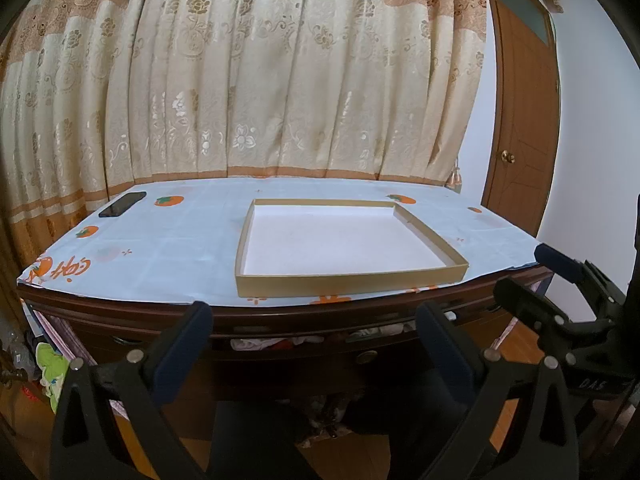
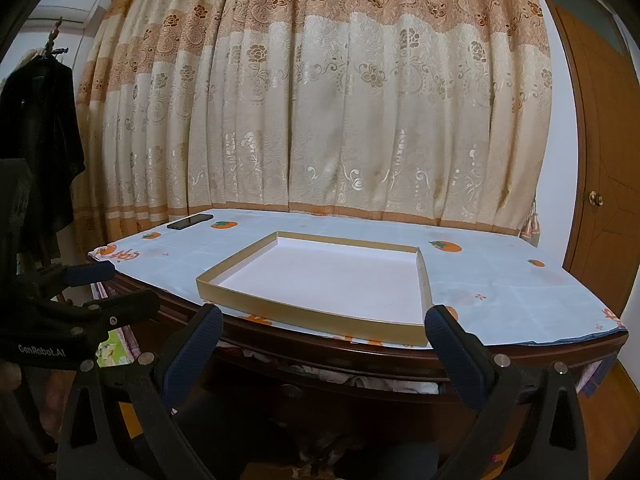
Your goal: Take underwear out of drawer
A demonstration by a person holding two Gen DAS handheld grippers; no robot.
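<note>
Both grippers, left (image 1: 316,344) and right (image 2: 324,352), hang with jaws spread, holding nothing. Clothes (image 1: 280,342) peek from the slightly open drawer (image 1: 304,354) under the tabletop. Best to pull it wider first, then pinch a single garment.

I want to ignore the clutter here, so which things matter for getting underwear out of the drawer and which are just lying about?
For the job:
- dark wooden drawer, slightly open
- crumpled clothes inside it
- shallow gold-rimmed cardboard tray, empty
- left gripper and right gripper, both open

Lying about:
- black phone
- persimmon-print tablecloth
- floral curtain
- hanging black garment
</note>
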